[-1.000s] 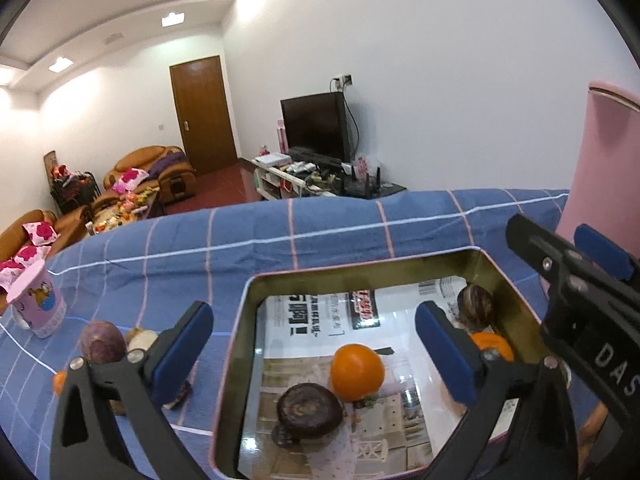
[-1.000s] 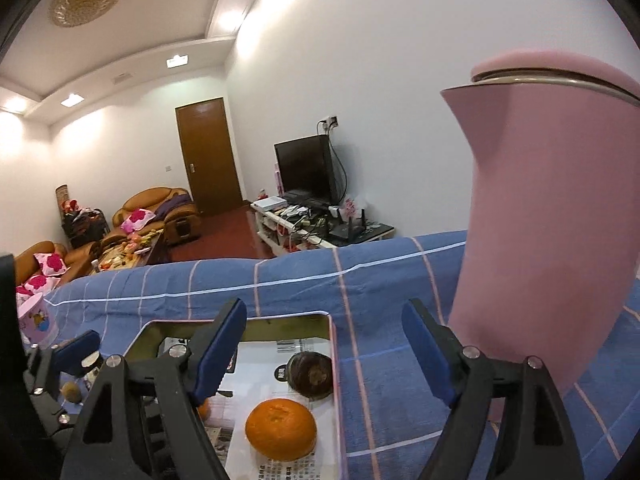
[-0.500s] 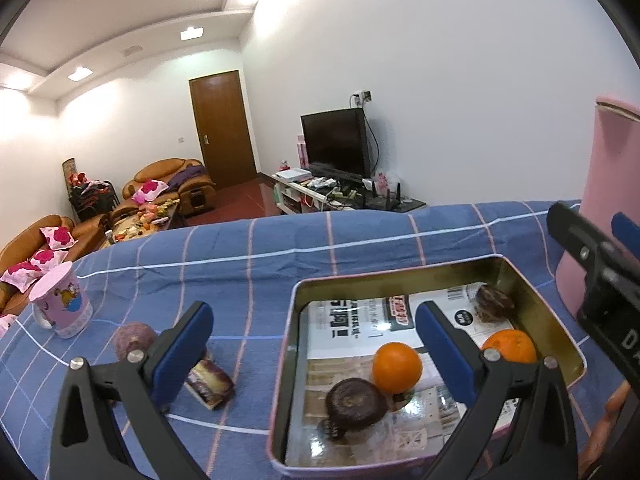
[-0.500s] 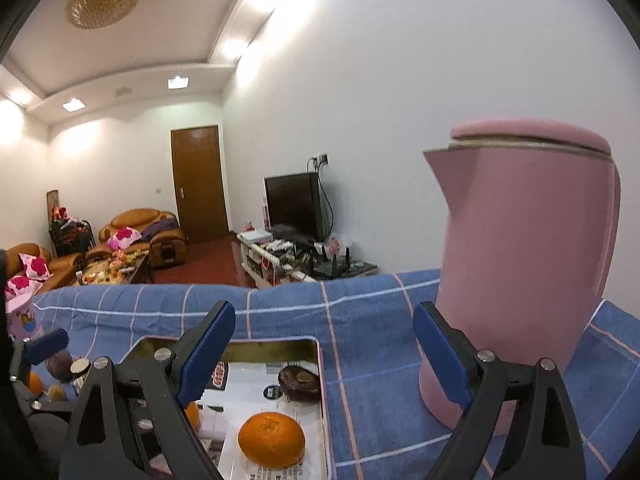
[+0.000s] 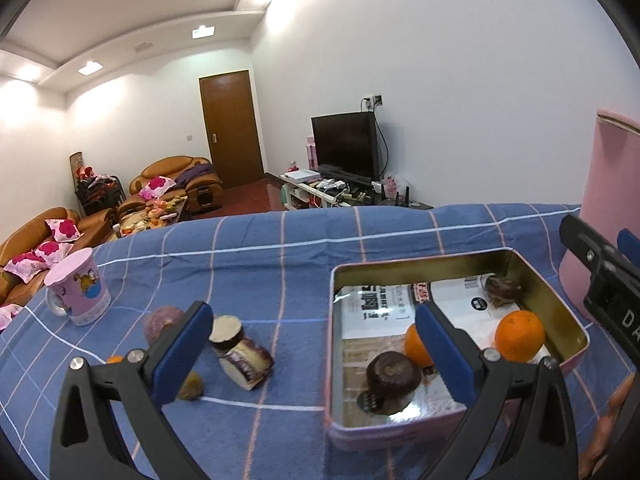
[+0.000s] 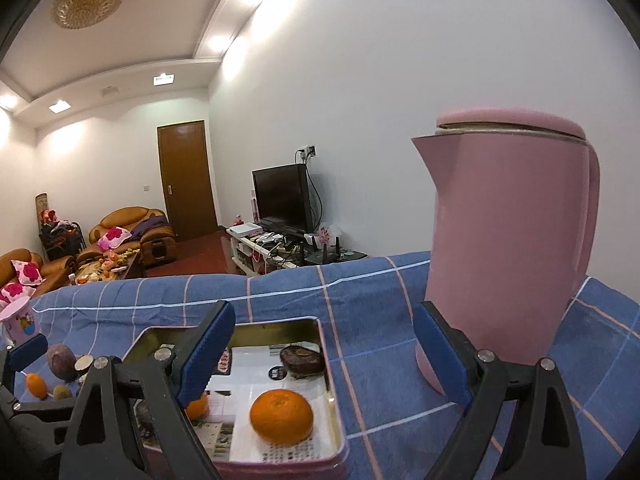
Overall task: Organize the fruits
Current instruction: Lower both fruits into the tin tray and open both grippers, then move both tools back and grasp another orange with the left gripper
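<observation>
**Both grippers empty, drifting off the tin**

Landmark: gold-lined rectangular metal tin (image 5: 452,268) w/ pink outside, on the blue checked tablecloth (image 5: 280,248).

Changes: the left-wrist view has swung left vs a sec ago; the tin now sits to its right and loose pieces left of the tin show. Right gripper (image 6: 324,352) jaws have just been opening, now wide, nothing between them. Left gripper (image 5: 314,340) also wide, empty.

In the tin: two oranges (image 5: 519,335), two dark brownish-purple round fruits (image 5: 394,368). Outside, left of the tin: cut purple-skinned chunks (image 5: 245,362), round purple fruit (image 5: 158,322), small orange bit. My read: a drop-off is done, next pick is from that left pile.

Hard to see: 2nd orange half behind the left gripper's finger; the small brownish lump under the other finger is unclear. Tall pink kettle (image 6: 508,240), right of the tin, is cut off in the left view.
</observation>
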Action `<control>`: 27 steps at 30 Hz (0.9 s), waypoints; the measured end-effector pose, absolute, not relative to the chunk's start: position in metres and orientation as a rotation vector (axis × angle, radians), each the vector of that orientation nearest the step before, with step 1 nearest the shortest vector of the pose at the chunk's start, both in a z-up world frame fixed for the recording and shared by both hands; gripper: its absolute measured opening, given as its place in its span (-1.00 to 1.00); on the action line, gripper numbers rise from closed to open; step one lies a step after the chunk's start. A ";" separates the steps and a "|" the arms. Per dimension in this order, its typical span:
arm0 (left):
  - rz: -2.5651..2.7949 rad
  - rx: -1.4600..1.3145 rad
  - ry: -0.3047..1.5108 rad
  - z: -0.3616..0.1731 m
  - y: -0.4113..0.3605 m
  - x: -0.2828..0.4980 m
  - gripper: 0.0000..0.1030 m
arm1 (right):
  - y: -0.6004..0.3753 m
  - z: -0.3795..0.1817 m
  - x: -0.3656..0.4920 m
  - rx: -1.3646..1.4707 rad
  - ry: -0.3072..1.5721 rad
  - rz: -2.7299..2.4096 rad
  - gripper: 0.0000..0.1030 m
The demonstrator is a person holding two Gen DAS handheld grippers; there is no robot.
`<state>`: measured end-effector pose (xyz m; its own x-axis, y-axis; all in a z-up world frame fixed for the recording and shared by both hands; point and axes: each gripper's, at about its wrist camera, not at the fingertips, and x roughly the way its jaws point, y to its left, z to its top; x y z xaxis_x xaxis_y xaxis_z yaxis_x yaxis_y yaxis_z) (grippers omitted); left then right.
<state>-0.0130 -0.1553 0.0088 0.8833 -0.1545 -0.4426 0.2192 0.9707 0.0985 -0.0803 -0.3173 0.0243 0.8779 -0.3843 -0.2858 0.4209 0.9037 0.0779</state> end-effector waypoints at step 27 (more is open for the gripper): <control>-0.148 0.128 0.503 0.004 -0.076 -0.004 1.00 | -0.232 0.021 -0.081 0.174 0.315 -0.328 0.78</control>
<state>-0.0040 -0.0758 0.0037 0.8658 -0.1100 -0.4881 0.1726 0.9813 0.0851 -0.0813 -0.2318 0.0212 0.8989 -0.2880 -0.3303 0.3417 0.9325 0.1171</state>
